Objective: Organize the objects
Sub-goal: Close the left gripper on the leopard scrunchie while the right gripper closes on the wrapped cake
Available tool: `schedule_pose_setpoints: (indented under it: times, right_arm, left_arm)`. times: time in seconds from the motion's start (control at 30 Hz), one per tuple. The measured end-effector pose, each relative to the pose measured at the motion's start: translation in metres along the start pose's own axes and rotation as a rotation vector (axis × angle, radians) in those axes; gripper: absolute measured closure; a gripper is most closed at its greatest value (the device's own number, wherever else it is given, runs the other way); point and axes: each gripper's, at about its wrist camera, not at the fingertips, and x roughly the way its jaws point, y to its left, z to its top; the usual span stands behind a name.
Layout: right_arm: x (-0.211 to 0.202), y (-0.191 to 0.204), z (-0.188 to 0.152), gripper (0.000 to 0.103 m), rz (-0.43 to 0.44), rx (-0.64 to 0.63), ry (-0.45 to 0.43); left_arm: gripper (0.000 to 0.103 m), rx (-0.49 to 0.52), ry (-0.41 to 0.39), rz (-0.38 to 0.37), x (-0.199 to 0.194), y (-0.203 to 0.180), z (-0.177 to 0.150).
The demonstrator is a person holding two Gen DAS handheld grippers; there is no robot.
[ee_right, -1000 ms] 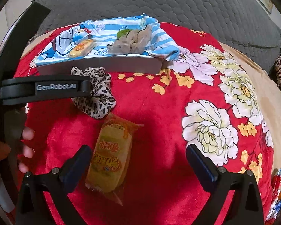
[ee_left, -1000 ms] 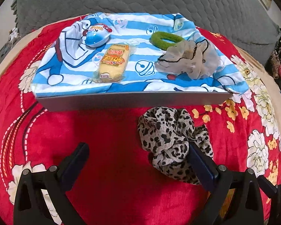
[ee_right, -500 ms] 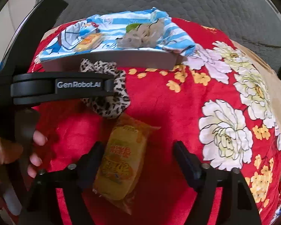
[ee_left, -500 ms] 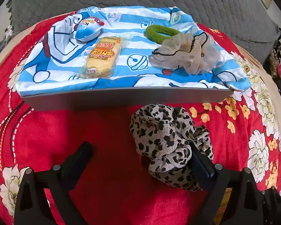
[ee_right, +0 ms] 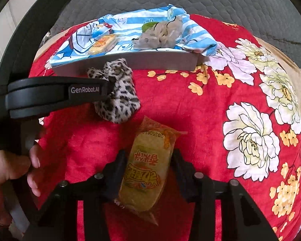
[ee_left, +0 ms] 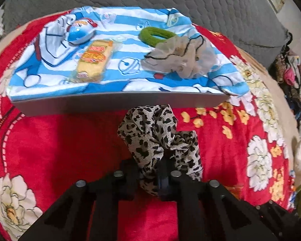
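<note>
A red floral blanket is spread over the bed, and a shallow grey tray lined with a blue-and-white striped cartoon cloth is set on it at the far side. On the cloth, a blue egg-shaped toy is seen at the far left, a yellow wrapped snack cake just near of it, a green hair tie at the far right, and a sheer beige scrunchie touching the green tie on its near side. A leopard-print scrunchie lies on the blanket just near of the tray's front wall, and its near folds are pinched between the closed jaws of the left gripper. In the right wrist view, the left gripper's black body is seen at the left, reaching to the leopard scrunchie, with a person's hand wrapped around its handle. A second wrapped snack cake lies lengthwise on the blanket, near of the leopard scrunchie and apart from it. It is flanked by the jaws of the right gripper, which are closing on it, and both pads are seen against the wrapper's sides.
</note>
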Motion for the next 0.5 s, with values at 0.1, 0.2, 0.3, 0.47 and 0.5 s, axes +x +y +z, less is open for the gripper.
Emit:
schedule_pose_setpoints:
  times: [0.1, 0.2, 0.3, 0.47, 0.5]
  right_arm:
    - [-0.002, 0.001, 0.000, 0.058, 0.009, -0.004, -0.001]
    - [-0.002, 0.003, -0.001, 0.058, 0.015, -0.008, 0.002]
    - [-0.003, 0.002, 0.000, 0.058, 0.017, -0.006, -0.001]
    - [-0.006, -0.001, 0.003, 0.058, 0.029, 0.006, -0.014]
    - [-0.008, -0.001, 0.003, 0.058, 0.028, 0.003, -0.019]
  left_arm:
    - [0.093, 0.011, -0.004, -0.008, -0.002, -0.001, -0.003]
    - [0.093, 0.014, -0.001, -0.010, -0.003, -0.001, -0.006]
    - [0.093, 0.018, -0.010, 0.000, -0.008, 0.000, -0.011]
    - [0.094, 0.028, -0.015, 0.020, -0.016, 0.002, -0.019]
    - [0.094, 0.026, -0.018, 0.023, -0.018, 0.003, -0.021]
